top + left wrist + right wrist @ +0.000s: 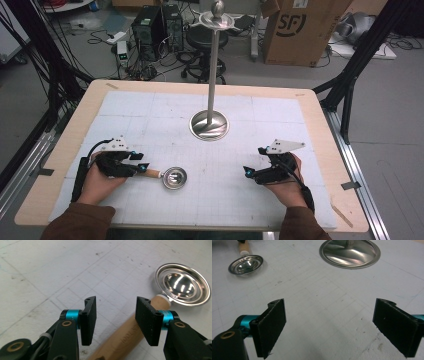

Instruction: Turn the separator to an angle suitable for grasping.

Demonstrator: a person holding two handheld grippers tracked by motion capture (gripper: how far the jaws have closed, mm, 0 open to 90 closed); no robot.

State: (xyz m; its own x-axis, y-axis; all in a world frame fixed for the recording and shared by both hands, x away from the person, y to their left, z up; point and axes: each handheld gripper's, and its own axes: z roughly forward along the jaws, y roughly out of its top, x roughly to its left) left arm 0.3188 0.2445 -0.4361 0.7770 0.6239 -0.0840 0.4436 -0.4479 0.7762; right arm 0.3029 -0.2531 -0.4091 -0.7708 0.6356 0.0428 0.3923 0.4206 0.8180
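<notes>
Wooden handle (125,337) of the small steel ladle (167,176) runs between my left hand-held gripper (116,320) pads, spread and not yet touching it, bowl toward centre frame in the high view. Right hand-held gripper (329,327), spread wide, sits well apart at lower right on the tabletop (310,100).

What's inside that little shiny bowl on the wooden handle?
Nothing: the metal bowl shows only bright reflections on its bare inner surface. The wooden handle runs back between the left gripper's open jaws; its far end is out of sight. What lies under the bowl is covered.
</notes>
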